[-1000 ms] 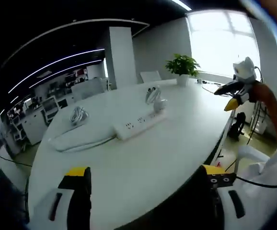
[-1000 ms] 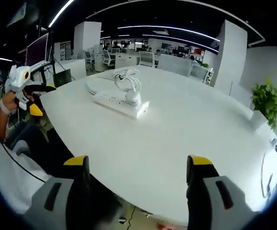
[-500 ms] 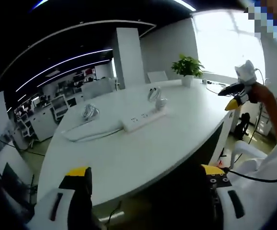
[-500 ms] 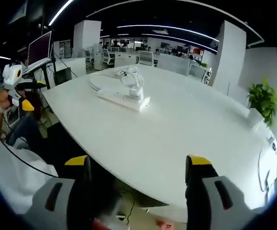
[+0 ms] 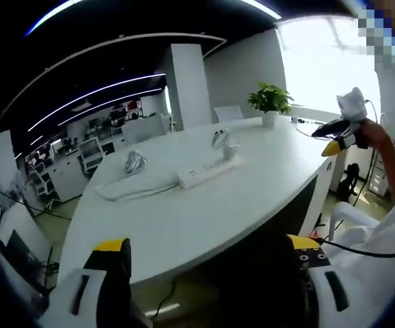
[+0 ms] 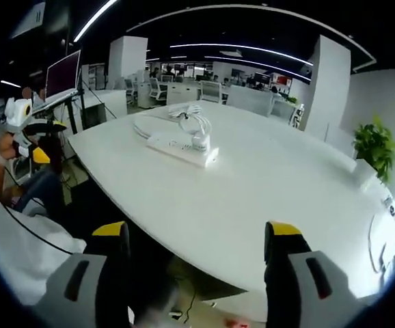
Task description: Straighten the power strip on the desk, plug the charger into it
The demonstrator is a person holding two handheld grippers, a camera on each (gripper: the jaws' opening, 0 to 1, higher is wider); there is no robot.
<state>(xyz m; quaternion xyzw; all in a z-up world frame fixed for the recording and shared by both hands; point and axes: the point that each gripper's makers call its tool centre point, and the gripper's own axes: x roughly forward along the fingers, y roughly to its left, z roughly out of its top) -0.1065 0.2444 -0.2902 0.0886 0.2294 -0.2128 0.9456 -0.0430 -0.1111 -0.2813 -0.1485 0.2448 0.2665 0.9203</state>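
The power strip (image 5: 206, 173) is a long white bar lying flat on the white counter (image 5: 252, 205), well away from both sets of tongs. In the left gripper view its long axis runs from near left to far right, slanting across the counter rather than square to the near edge; in the right gripper view the strip (image 6: 182, 149) slants from far left to near right. A row of dark socket openings shows along its top face, too small to count, and no writing or brand can be read on it.

The charger (image 5: 229, 148), a small white block, stands at the strip's far-right end in the left gripper view, with a looped white cable rising just behind it; whether it sits in a socket cannot be told. A second white cable bundle (image 5: 133, 162) lies to the far left of the strip, beside a flat white pad.

The left tongs (image 5: 208, 249) are spread apart and grasp nothing, hanging off the near edge of the counter. The right tongs (image 6: 196, 232) are likewise spread and bare. A potted plant (image 5: 270, 101) stands at the counter's far end.
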